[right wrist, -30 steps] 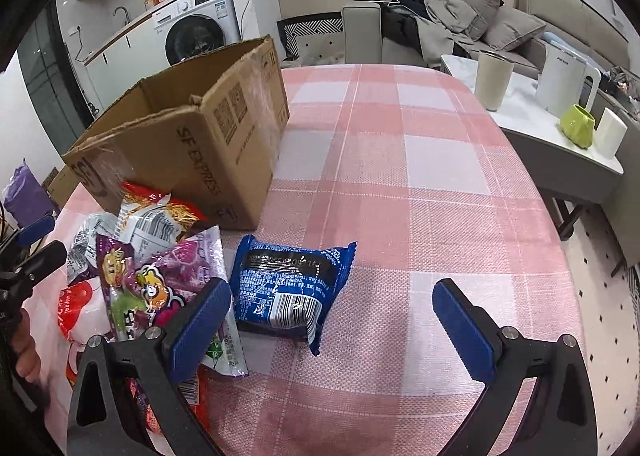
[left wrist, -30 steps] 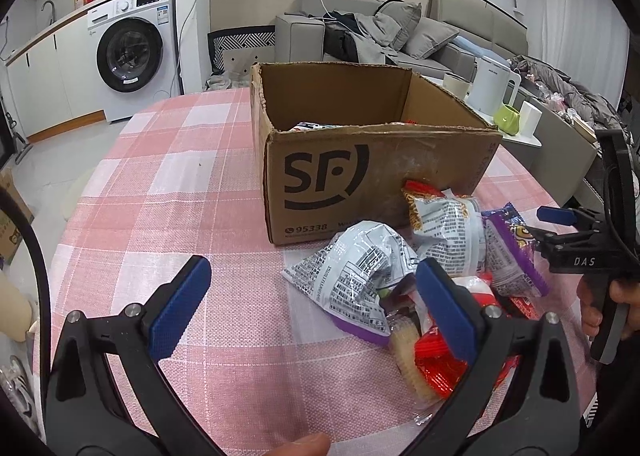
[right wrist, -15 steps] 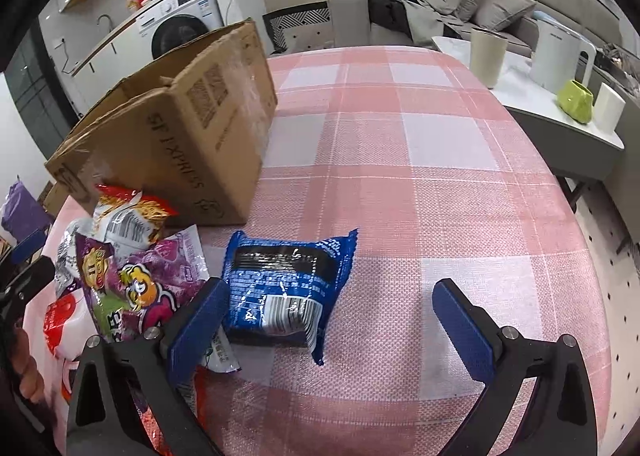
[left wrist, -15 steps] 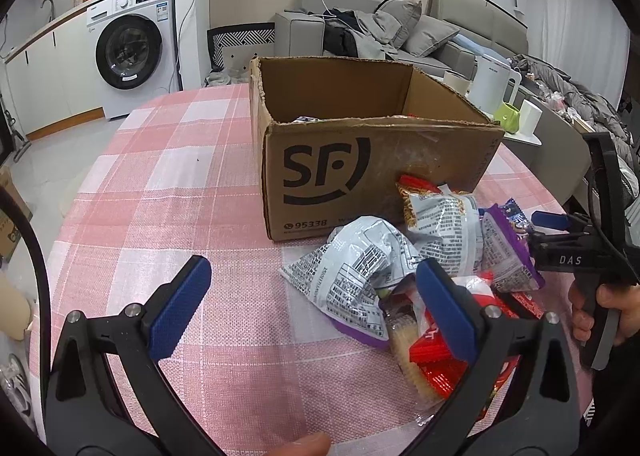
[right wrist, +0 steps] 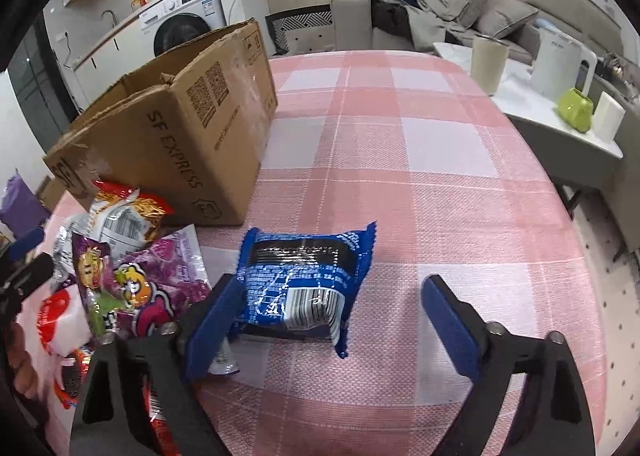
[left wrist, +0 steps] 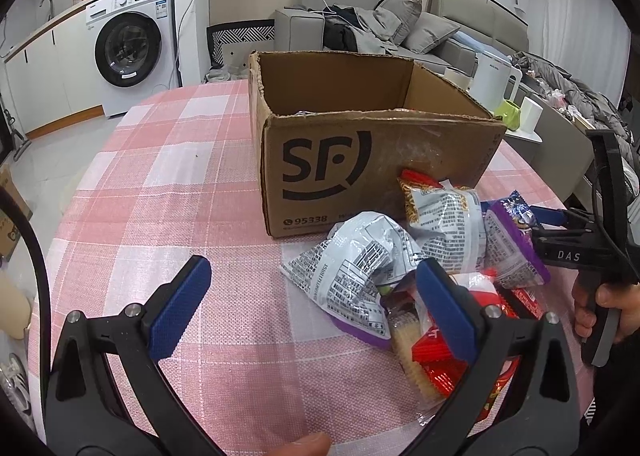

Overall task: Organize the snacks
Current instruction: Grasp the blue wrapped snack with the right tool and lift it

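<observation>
Left claw (left wrist: 310, 304) is hovering wide open over bare worktop (left wrist: 168, 184), snack pile (left wrist: 424, 256) just to its right, touching the box (left wrist: 360, 160). Right claw (right wrist: 332, 320) is closing around the blue packet (right wrist: 304, 276), which is lying on the worktop between the pads: left pad touching its edge, right pad apart.

Matt cardboard box (left wrist: 372, 160), glossy foil blue packet (right wrist: 304, 280), woven tablecloth (left wrist: 168, 192)
</observation>
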Demonstrator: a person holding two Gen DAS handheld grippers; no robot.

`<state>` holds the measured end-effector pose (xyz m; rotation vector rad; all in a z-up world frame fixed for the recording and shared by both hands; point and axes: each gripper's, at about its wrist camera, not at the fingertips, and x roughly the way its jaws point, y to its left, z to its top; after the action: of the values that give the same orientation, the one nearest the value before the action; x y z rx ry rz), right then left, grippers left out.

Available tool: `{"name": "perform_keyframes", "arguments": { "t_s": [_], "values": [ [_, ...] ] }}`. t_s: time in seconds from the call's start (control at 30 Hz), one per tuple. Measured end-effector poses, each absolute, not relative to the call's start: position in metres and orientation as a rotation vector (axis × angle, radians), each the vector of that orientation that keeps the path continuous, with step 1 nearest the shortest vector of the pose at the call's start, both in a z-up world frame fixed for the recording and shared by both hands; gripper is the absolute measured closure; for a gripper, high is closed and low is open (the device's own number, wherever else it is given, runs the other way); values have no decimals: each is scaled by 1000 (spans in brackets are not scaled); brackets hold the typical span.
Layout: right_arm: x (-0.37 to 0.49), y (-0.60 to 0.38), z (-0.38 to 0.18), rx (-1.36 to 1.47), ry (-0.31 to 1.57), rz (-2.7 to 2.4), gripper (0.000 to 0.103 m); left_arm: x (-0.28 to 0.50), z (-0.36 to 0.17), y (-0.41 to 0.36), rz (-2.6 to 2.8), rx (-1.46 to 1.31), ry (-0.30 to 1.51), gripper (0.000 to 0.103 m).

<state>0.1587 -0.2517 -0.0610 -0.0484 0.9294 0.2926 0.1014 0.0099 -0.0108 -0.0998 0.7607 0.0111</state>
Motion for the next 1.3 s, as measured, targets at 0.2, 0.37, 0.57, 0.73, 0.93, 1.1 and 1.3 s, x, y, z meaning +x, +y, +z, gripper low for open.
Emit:
{"name": "perform_keyframes", "arguments": {
  "t_s": [0.2,0.37,0.57,0.73,0.93,1.1,1.3],
  "values": [
    [153,-244,-59,-65,918,361,44,102,-12,10,10,-98,761,1],
    [149,-244,-55,-68,896,377,56,103,-13,10,5,-106,766,1],
    [144,-251,-45,-47,848,355,57,105,-16,12,-17,-140,776,1],
    [137,-261,-27,7,766,343,57,108,-19,10,-37,-167,786,1],
    [130,-262,-13,33,724,364,57,120,-28,14,-66,-249,819,1],
    [127,-256,-9,19,717,379,57,134,-36,21,-76,-322,843,1],
    [122,-249,-6,12,709,396,57,144,-43,26,-92,-333,856,13]
  ]
}}
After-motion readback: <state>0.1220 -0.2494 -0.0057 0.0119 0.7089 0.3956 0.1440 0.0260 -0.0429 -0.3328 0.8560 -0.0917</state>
